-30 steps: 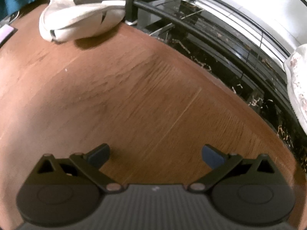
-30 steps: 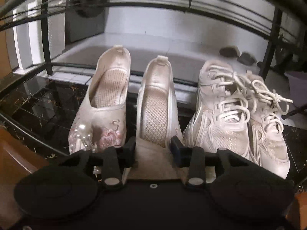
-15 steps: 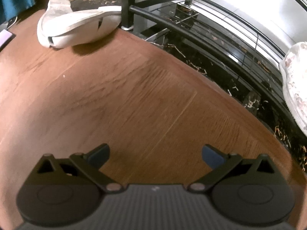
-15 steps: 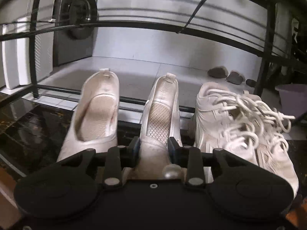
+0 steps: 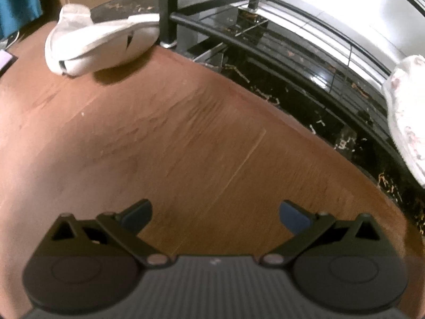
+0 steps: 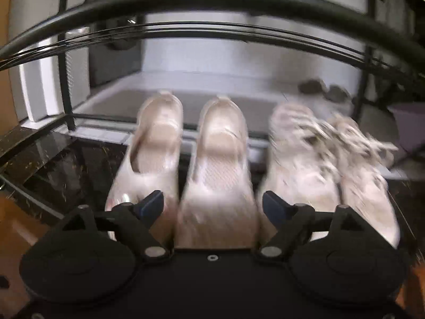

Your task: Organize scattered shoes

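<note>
My right gripper (image 6: pixel 212 207) has just sprung its jaws wide — the pale slip-on (image 6: pixel 216 175) sits between them, pads clear of it, on the rack's dark shelf (image 6: pixel 45 164) beside its mate (image 6: pixel 151 156) and the laced sneakers (image 6: pixel 332 170). My left gripper (image 5: pixel 215 212) hangs wide and empty over the wooden floor (image 5: pixel 172 138) — a white shoe (image 5: pixel 101 45) lies far ahead by the rack leg (image 5: pixel 168 8).

Each tool is matte black: two round disc housings flank a central body, with angled linkage arms pinned by silver rivets. The left tool (image 5: pixel 215 212) has a ribbed grey centre panel; the right tool (image 6: pixel 212 204) has a smooth black one with a small screw. Fingertips (image 6: pixel 150 203) carry dark blue pads.
</note>
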`<state>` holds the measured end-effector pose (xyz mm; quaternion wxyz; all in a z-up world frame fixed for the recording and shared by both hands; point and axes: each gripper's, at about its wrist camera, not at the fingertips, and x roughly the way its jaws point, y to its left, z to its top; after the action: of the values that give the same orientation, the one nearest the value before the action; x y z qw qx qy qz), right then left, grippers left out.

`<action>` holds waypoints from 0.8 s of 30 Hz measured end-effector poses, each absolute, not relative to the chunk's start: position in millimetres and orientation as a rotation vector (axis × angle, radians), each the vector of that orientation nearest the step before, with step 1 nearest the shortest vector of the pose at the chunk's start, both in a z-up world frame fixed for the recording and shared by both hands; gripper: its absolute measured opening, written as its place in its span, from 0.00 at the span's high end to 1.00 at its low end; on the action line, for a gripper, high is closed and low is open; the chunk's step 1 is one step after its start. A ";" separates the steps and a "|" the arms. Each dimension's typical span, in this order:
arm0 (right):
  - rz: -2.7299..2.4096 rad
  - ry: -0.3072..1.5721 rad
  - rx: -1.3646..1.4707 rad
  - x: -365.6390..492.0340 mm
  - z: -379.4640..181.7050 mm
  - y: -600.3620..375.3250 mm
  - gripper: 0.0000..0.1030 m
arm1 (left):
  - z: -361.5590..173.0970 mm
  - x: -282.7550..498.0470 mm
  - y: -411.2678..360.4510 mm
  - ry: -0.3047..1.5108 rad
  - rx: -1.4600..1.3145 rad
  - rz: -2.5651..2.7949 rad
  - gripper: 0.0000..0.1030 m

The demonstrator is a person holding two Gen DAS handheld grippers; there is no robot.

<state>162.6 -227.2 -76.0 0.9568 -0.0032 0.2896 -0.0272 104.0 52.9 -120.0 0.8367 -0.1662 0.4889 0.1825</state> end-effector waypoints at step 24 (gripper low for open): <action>-0.170 0.652 0.271 -22.9 11.4 -227.5 0.00 | -48.6 50.3 7.5 0.938 -0.023 0.118 0.01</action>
<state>-22.9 -227.5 11.4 0.9348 0.1327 0.3187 -0.0832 50.3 7.5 -48.6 0.8904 -0.0111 0.4515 0.0567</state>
